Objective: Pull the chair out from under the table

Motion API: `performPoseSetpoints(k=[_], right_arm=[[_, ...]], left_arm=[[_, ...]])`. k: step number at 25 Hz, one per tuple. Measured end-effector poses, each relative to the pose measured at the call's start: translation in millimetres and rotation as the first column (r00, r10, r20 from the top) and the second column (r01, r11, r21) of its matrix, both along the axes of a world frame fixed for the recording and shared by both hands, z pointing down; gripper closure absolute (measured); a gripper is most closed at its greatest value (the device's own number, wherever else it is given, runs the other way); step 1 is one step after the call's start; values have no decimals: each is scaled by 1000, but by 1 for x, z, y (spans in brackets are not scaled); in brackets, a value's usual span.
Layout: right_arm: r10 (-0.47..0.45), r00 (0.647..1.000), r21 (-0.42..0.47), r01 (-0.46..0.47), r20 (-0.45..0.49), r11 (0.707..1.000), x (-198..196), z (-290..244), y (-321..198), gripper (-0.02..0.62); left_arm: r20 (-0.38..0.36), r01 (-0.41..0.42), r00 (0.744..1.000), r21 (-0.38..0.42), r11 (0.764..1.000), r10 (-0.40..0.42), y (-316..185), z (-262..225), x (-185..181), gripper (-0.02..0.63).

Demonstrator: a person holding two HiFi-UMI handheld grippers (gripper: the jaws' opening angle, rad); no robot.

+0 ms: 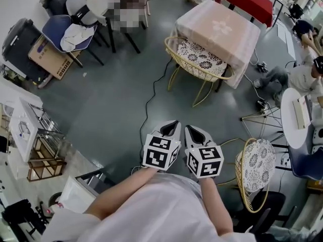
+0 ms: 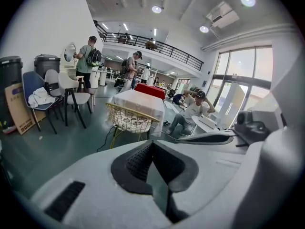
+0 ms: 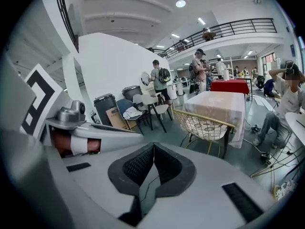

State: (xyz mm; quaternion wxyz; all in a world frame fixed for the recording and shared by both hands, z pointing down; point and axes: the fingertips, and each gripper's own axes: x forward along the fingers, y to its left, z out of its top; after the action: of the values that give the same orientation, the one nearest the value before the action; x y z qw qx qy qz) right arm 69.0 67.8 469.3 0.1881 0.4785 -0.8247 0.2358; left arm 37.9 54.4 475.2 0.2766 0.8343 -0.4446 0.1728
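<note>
I hold my left hand-held gripper point(image 1: 171, 127) and my right hand-held gripper point(image 1: 195, 131) side by side, low in the head view, both pointing out over the grey floor point(image 1: 116, 84). In the left gripper view the jaws of the left hand-held gripper point(image 2: 152, 145) are pressed together at the tips with nothing between them. The right gripper view shows the same for the right hand-held gripper point(image 3: 152, 147): pads meeting, empty.

The chair point(image 1: 199, 59) has a gold wire frame and a patterned cushion, and it stands ahead of me, well apart from both hand-held grippers. It is pushed in against the near side of the table point(image 1: 222, 29), which wears a pale pink cloth, and its seat sits partly under the cloth's edge. Both gripper views look towards the chair point(image 2: 128, 118) point(image 3: 205, 123) and the table point(image 2: 138, 99) point(image 3: 221, 104) behind it.

A black cable point(image 1: 149, 105) trails across the floor between me and the chair. A second wire chair point(image 1: 257, 168) of the same kind stands just to my right.
</note>
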Motion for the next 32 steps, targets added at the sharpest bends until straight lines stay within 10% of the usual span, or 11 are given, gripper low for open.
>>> performPoseSetpoints(k=[32], right_arm=[[82,996,6,-81,-37,997,-3,16,-125,592]], left_arm=[[15,-87,996,-15,996,88,-129,15,-8,601]])
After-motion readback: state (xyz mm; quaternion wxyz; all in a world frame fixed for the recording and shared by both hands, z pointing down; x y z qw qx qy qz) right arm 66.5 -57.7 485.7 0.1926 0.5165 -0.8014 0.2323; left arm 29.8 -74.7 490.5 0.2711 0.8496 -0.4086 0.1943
